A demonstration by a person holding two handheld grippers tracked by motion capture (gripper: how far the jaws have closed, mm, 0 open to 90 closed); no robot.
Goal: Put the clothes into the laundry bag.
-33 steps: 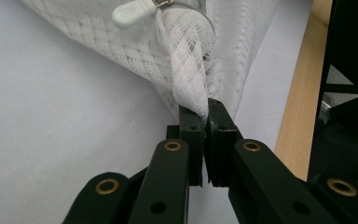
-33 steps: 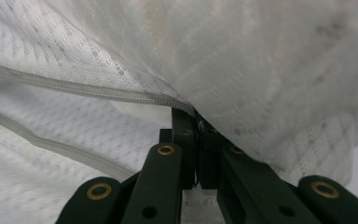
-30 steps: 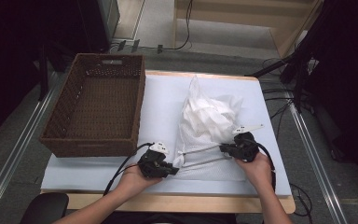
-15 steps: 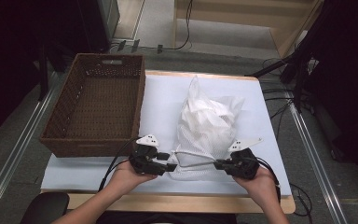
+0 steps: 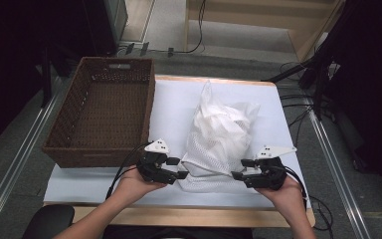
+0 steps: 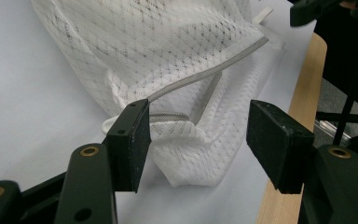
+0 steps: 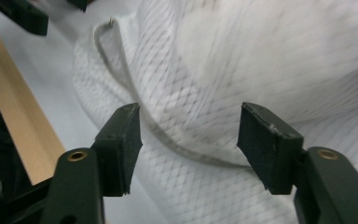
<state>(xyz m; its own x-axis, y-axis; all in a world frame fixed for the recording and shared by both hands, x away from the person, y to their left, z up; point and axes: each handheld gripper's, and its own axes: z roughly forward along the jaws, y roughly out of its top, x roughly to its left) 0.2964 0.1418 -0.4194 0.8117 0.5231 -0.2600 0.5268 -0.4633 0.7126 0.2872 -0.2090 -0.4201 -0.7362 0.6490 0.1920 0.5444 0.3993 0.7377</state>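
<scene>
Now mesh bag (image 5: 222,142) between 2 grippers.

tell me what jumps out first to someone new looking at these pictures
A bulging white mesh laundry bag lies mid-table on the white cover, its zipped edge toward the person. The left gripper and right gripper flank that near edge; their jaws have just been opening and stand off the mesh. A brown wicker basket sits empty at the left.

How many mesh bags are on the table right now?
1. A white mesh bag lies on the white table top, right of the brown wicker basket, its near end between the open left gripper and right gripper. Its contents are not discernible.
</scene>
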